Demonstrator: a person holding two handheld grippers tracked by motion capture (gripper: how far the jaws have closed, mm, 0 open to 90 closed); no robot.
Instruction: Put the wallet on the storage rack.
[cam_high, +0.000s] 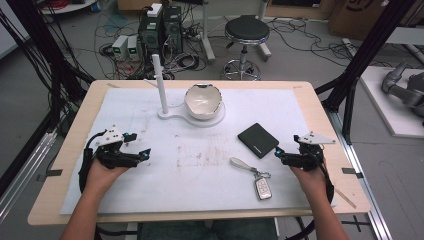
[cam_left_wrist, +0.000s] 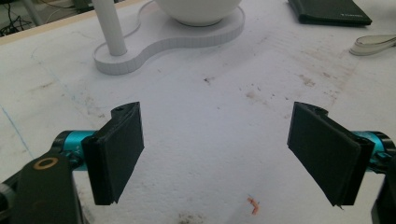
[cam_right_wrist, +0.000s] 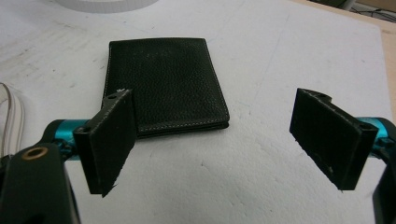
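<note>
Nearest the camera in the high view are my two forearms, coming in at the near edge of the table (cam_high: 320, 107), which is covered by a stained white mat (cam_high: 150, 190). Going down in size from there: at the far middle stands a white stand (cam_high: 172, 114) with an upright post, carrying a white bowl (cam_high: 202, 101) with a chipped rim; to the right of middle lies a black leather wallet (cam_high: 258, 140), flat and closed; nearer me and a little left of it lies a car key fob (cam_high: 263, 187) on a pale strap. My right gripper (cam_high: 281, 154) sits just right of the wallet, apart from it, jaws spread wide and holding nothing; in the right gripper view the wallet (cam_right_wrist: 166, 84) lies just beyond my left pad (cam_right_wrist: 112, 140), not between the pads. My left gripper (cam_high: 143, 153) rests well apart at the left of the mat, jaws equally wide and empty, pointing toward the stand (cam_left_wrist: 140, 51). I judge I am at the approach step, with nothing grasped yet. Next I would need to shift the right gripper left and forward so the pads straddle the wallet's near edge, lower to the mat, then close.
</note>
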